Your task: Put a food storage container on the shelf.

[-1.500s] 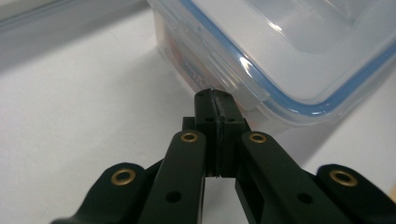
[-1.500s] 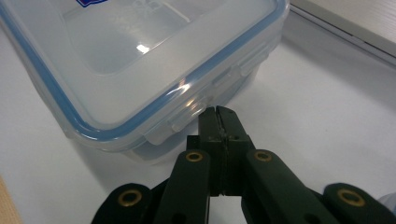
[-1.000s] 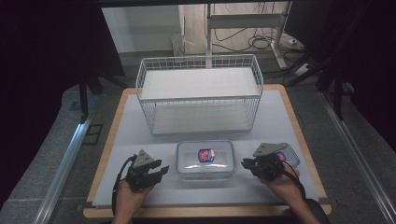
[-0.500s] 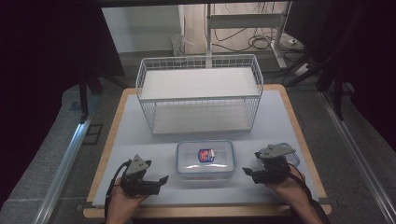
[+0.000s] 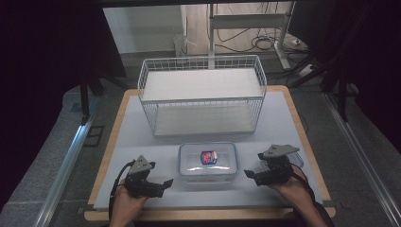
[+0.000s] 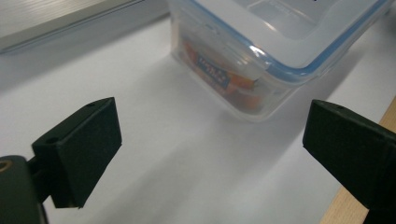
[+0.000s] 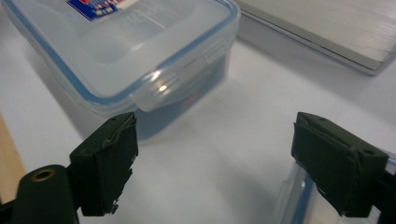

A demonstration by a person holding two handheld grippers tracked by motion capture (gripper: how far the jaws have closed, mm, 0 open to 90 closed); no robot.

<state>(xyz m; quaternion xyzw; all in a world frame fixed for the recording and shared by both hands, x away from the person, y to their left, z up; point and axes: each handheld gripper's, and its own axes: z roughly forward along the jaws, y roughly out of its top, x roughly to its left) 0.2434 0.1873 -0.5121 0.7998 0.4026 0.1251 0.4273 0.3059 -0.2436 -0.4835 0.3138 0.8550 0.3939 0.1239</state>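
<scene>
The left tongs [image 5: 166, 182] and right tongs [image 5: 247, 174] sit low over the near part of the table [image 5: 132, 142], one at each short end of the clear plastic box [image 5: 208, 163]. Both have just been opening and now stand wide, with bare table between their jaws and nothing gripped. The box rests flat between the two hands, its blue-sealed lid [image 7: 107, 51] on top.

The work in hand looks like dealing with the side clips of that lid or lifting the box from both ends. To do it well, each pair of jaws should come in level and square to its end, so that the clip [image 7: 161, 88] on the right and the matching one [image 6: 243, 58] on the left are met evenly; a lopsided push would likely slide the light box across the smooth sheet.

Inside the box lie small wrapped packets, orange and blue [image 6: 219, 77], with a red and blue label [image 5: 208, 156] showing through the lid. Just beside the right hand lies a second clear piece with a blue edge [image 5: 295, 153], perhaps a spare lid. Farther off stands a white wire basket [image 5: 203, 101], holding nothing.
</scene>
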